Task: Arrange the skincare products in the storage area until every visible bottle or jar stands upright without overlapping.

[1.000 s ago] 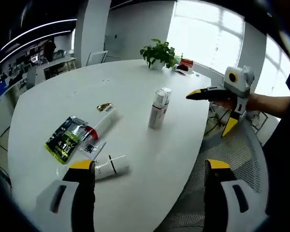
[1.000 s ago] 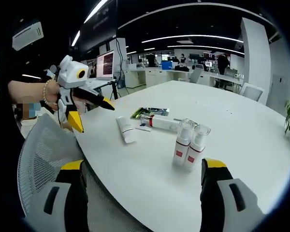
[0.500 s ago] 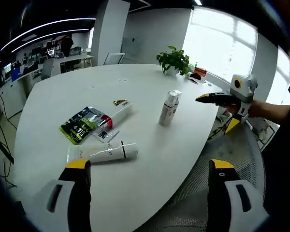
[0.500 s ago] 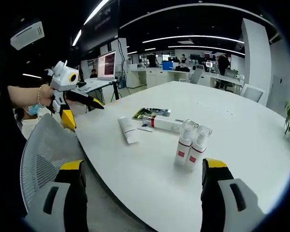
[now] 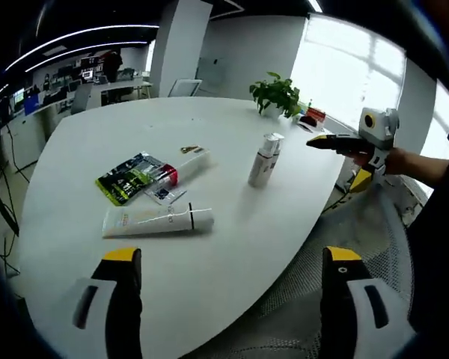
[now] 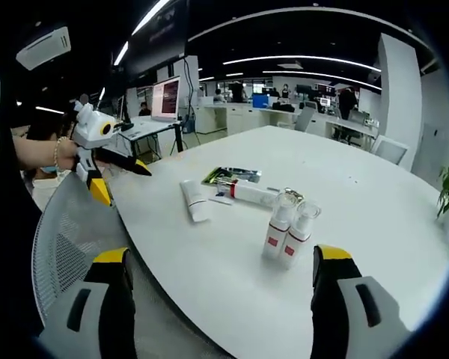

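Two clear-capped pump bottles [image 6: 286,230] are standing upright and touching near the middle of the white oval table [image 5: 82,149]. Beside them, a white tube [image 5: 158,220] and a red-banded tube [image 5: 181,169] are lying flat, the second next to a green sachet [image 5: 129,178]. So the bottles look done while both tubes seem to be waiting to be stood up. The left gripper [image 5: 228,262] and right gripper [image 6: 218,258] are hovering off the table edge, jaws wide apart, carrying nothing. Labels are too small to read.
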Motion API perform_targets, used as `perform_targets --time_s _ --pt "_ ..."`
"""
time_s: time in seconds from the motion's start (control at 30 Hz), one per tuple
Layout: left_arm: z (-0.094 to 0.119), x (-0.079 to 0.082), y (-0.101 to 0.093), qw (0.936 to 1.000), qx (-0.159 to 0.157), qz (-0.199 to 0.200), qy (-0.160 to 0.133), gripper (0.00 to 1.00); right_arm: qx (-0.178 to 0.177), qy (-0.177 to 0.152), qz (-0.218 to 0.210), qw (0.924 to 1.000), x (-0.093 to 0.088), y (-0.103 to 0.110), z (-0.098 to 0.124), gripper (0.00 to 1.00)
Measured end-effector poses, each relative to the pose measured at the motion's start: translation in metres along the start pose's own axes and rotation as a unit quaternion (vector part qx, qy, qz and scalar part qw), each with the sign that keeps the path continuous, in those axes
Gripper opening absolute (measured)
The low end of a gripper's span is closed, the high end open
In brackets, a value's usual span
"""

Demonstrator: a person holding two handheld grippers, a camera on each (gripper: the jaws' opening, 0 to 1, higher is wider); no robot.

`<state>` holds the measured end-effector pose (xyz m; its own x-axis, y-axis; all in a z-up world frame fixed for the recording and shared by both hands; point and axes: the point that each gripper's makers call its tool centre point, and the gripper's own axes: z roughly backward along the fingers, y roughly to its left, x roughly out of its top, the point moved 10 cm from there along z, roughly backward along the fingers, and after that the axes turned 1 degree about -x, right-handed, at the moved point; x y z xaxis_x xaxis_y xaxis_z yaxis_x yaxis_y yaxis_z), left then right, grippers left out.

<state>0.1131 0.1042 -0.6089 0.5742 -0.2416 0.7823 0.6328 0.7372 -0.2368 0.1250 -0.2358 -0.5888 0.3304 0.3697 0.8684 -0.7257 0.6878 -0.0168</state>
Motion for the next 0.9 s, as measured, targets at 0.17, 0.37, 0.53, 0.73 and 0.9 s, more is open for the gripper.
perform_targets --time_s 0.17,0.37,0.53,0.73,0.9 --pt "0.000 -0.002 0.002 1.0000 0.000 0.004 -0.001 0.97 0.005 0.003 0.021 0.9998 0.012 -0.005 -0.001 0.99" --pt "-0.001 -0.002 0.003 1.0000 -0.003 0.003 -0.001 0.97 0.007 -0.003 0.043 0.9990 0.031 -0.012 -0.005 0.99" --pt "0.000 -0.002 0.003 1.0000 -0.003 0.006 -0.005 0.97 0.012 -0.013 0.064 0.9978 0.053 -0.013 -0.005 0.99" --pt "0.001 -0.002 0.002 0.9999 -0.003 0.009 -0.009 0.96 0.023 -0.018 0.096 0.9950 0.080 -0.016 -0.013 0.99" --pt "0.001 -0.002 0.003 0.9998 -0.006 0.012 -0.012 0.96 0.038 -0.017 0.122 0.9916 0.101 -0.014 -0.023 0.99"
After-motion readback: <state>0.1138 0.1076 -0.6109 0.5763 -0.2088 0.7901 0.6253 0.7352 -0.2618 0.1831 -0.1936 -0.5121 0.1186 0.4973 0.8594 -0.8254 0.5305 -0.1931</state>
